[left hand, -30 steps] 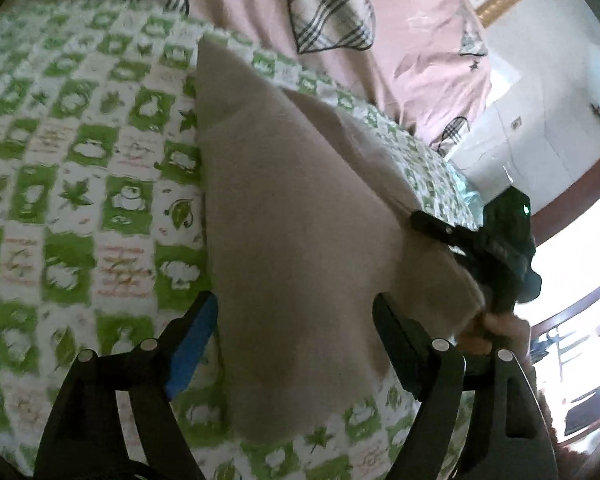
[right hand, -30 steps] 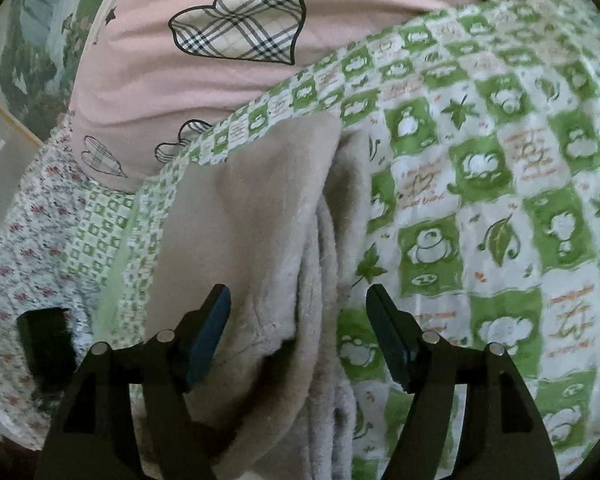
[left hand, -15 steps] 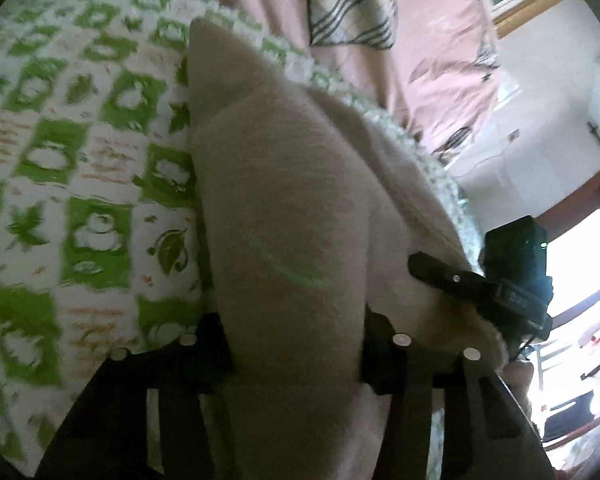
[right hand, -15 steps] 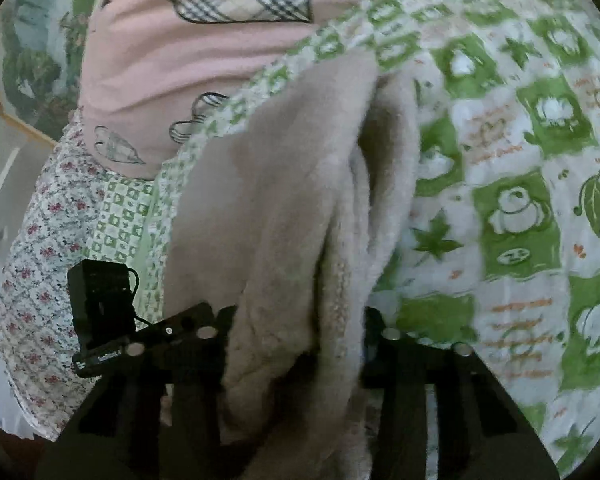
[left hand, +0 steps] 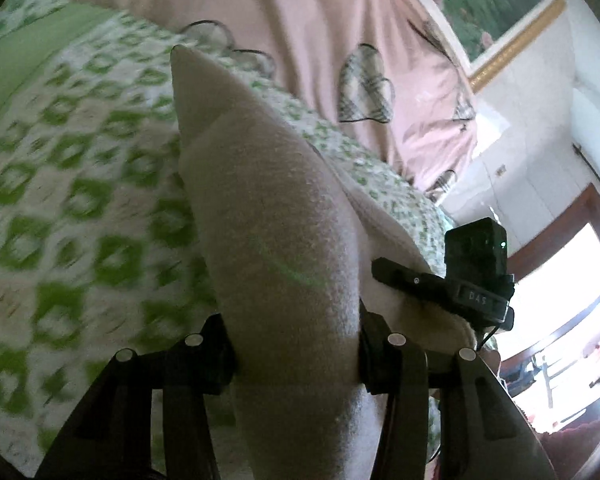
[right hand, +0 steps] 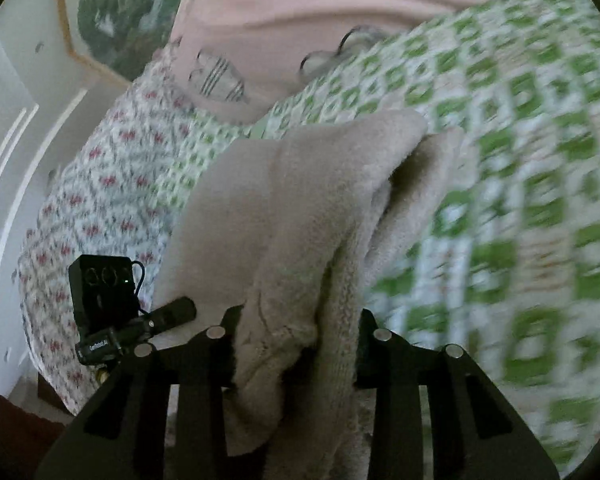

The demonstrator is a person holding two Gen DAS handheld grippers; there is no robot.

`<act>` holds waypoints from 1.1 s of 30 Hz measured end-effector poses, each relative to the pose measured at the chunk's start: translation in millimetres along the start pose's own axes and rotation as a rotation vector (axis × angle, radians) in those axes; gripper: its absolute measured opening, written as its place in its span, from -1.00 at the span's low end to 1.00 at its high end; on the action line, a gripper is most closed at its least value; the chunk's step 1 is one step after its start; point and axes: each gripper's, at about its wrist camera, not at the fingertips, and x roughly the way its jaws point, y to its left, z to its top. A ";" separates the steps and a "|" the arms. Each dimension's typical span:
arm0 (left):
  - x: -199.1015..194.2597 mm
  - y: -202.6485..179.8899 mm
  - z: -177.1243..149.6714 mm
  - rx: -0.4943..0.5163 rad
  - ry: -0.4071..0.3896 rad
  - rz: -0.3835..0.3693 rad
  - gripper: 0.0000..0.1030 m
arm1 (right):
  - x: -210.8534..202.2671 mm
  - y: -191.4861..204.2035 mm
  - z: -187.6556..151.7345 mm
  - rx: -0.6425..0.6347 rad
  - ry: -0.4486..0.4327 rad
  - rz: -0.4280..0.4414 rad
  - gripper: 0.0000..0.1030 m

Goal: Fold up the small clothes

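A beige fleecy garment (left hand: pixel 272 216) is held up over the green-and-white patterned bed cover (left hand: pixel 68 184). My left gripper (left hand: pixel 296 356) is shut on one near end of it. My right gripper (right hand: pixel 296 352) is shut on the other near end, where the garment (right hand: pixel 284 216) bunches into several layers. Its far end points towards the pink quilt. Each gripper shows in the other's view: the right one (left hand: pixel 460 292) at the right, the left one (right hand: pixel 132 328) at the lower left.
A pink quilt (left hand: pixel 300 28) with plaid hearts lies at the head of the bed. A floral sheet (right hand: pixel 100 184) hangs at the bed's side. A framed picture (left hand: pixel 488 4) hangs on the white wall. A bright doorway (left hand: pixel 572 304) is at the right.
Both grippers closed on the near ends of the garment and lifted it off the bed cover. The views now tilt up towards the quilt and wall.
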 end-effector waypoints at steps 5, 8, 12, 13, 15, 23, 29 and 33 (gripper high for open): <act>-2.5 35.5 -20.6 -0.061 0.020 0.017 -0.06 | 27.1 7.1 -14.9 -0.023 0.038 -0.027 -0.31; 1.8 44.6 -30.7 -0.070 0.029 0.028 0.05 | 28.3 -2.1 -19.0 0.006 0.046 -0.047 -0.27; 3.6 46.1 -32.3 -0.081 0.059 0.040 0.28 | 25.2 -17.9 -26.5 0.064 0.055 -0.080 -0.12; 2.1 48.1 -32.6 -0.089 0.065 0.035 0.28 | 23.8 -19.7 -27.5 0.077 0.059 -0.084 -0.02; -4.3 50.1 -29.2 -0.097 0.062 0.028 0.31 | 14.4 -24.9 -28.3 0.099 0.064 -0.119 0.20; -14.7 58.9 13.1 -0.121 -0.009 0.109 0.43 | -12.6 -10.7 23.6 0.032 -0.064 -0.179 0.30; 1.6 59.9 35.3 -0.123 -0.017 0.189 0.41 | 40.4 -29.2 63.0 0.101 -0.001 -0.170 -0.50; 7.8 53.9 38.3 -0.065 -0.020 0.262 0.20 | 15.3 -12.7 62.7 0.031 -0.156 -0.033 -0.78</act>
